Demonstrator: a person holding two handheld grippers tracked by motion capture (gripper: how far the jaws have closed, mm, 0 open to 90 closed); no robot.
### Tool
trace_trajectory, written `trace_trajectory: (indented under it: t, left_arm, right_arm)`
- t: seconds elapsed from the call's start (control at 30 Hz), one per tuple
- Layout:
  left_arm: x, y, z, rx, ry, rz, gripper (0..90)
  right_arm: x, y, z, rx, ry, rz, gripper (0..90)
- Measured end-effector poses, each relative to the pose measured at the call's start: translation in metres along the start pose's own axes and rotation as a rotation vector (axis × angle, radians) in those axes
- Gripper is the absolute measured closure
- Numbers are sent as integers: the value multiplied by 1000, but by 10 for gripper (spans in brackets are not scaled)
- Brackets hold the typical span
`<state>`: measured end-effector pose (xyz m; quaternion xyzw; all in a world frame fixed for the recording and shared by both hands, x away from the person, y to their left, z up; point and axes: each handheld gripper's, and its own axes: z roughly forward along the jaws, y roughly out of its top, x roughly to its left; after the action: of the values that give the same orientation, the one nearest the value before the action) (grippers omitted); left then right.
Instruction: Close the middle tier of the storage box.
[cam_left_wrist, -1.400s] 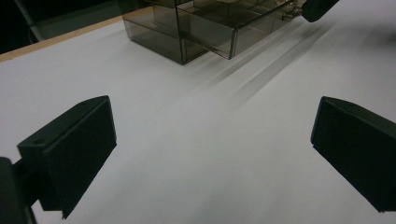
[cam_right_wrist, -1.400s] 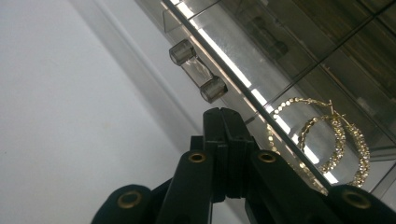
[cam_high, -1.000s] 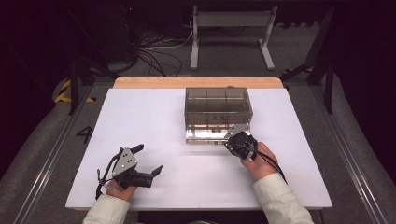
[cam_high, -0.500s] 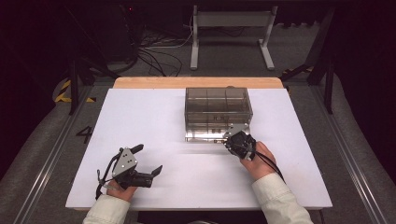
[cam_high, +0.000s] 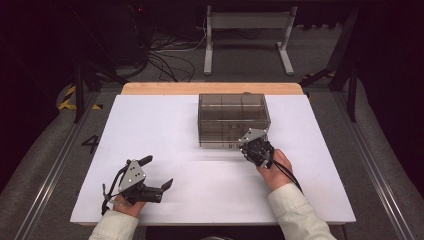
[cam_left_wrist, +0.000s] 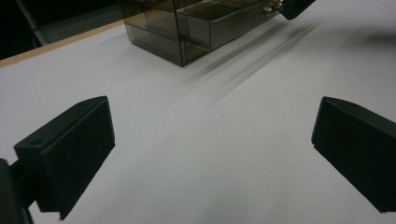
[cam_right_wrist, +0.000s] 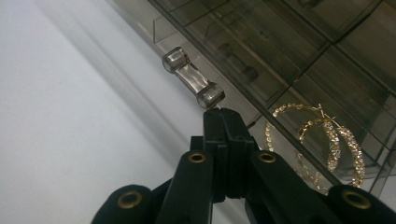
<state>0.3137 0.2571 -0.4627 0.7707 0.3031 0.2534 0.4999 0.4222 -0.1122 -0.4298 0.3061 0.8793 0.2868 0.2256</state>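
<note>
A smoky grey see-through drawer box on a white bench with a pale wooden far edge; gold hoop earrings; black grippers.

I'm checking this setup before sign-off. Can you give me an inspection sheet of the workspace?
Surface: white table top, bare.
Job's things: smoky clear drawer box; clear handle; gold hoop earrings inside.
Clutter: nothing seen.
Grippers: left hand-held gripper open, over bare table; right hand-held gripper shut, tips at the handle.
Cables: one trails from each gripper; more on the floor.
Surroundings: dark; grey frame behind.
</note>
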Motion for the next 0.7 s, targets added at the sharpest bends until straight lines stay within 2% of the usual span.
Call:
trace_trajectory:
  t: [0.3,0.47,0.7]
  left_arm:
    - [-4,-1,-5,-2,0,-4,1]
    - [-5,0,-10,12,20,14,2]
    - [-6,-2,-16,20,27,11,2]
  right_arm:
    - [-5,2,4,-22,-22,37,900]
    - [-8,2,7,-32,-37,49,900]
    - [-11,4,11,-47,-46,64,900]
